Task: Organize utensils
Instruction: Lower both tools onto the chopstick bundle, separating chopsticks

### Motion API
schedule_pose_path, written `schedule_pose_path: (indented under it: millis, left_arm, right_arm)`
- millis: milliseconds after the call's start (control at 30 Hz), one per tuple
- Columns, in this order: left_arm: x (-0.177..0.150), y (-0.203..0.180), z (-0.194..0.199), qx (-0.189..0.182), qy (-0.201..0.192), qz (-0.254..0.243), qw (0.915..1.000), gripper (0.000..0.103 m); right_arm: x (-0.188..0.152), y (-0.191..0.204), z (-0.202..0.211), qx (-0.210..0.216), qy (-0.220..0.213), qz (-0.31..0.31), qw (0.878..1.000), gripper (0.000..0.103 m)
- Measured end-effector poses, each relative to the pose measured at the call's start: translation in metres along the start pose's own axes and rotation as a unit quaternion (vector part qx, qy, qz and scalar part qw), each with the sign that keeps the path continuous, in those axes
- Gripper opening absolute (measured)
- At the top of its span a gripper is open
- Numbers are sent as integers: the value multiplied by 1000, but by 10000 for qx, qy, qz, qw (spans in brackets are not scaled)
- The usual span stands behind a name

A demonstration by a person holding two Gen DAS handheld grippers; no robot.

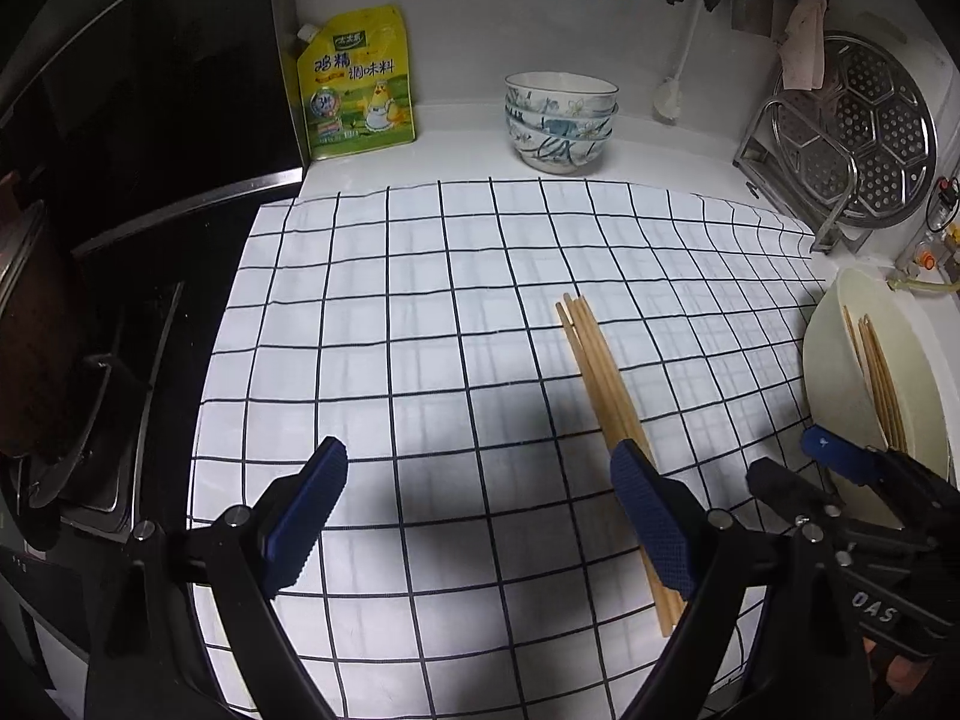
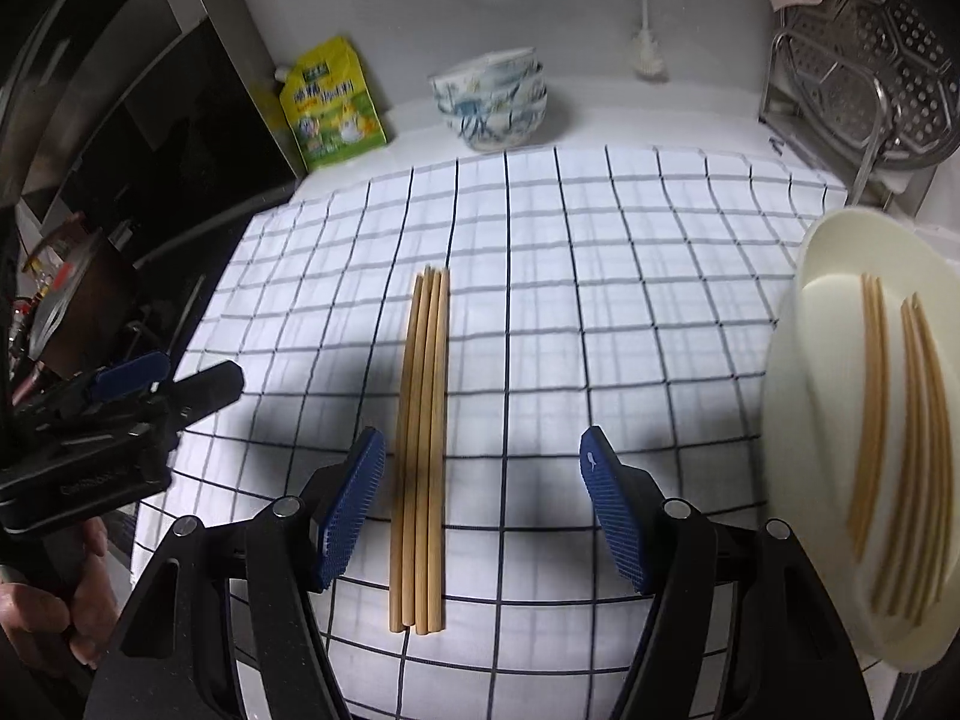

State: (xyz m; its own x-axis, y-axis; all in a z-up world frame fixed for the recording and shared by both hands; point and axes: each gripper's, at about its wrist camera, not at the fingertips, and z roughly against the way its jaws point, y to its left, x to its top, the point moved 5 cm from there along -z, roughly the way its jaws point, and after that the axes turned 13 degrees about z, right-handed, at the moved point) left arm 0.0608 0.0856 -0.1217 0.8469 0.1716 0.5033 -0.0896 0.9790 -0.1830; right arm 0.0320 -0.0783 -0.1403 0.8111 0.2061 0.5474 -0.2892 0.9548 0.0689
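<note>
Several wooden chopsticks (image 2: 422, 438) lie in a tidy bundle on the white checked cloth (image 2: 600, 300). In the left wrist view the bundle (image 1: 600, 378) runs under my left gripper's right finger. My left gripper (image 1: 480, 516) is open and empty above the cloth. My right gripper (image 2: 483, 504) is open and empty, with the bundle lying just inside its left finger. A cream holder (image 2: 840, 420) at the right edge lies on its side with several chopsticks (image 2: 912, 444) in it; it also shows in the left wrist view (image 1: 840, 360).
A stack of patterned bowls (image 1: 561, 120) and a yellow seasoning pouch (image 1: 357, 84) stand at the back. A metal rack with a steamer plate (image 1: 864, 132) stands at the back right. The black stove (image 1: 120, 210) lies left of the cloth.
</note>
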Motion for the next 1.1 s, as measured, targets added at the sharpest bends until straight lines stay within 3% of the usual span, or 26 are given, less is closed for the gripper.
schedule_pose_path:
  millis: [433,1100]
  left_arm:
    - [-17,4,-25,-115,183,-98,9997,88]
    - [-29,7,-35,-185,385,9,9991,88]
  right_arm:
    - [-19,8,-41,-263,467,194,9984,65]
    - [-31,14,-58,-647,692,539,9940,65]
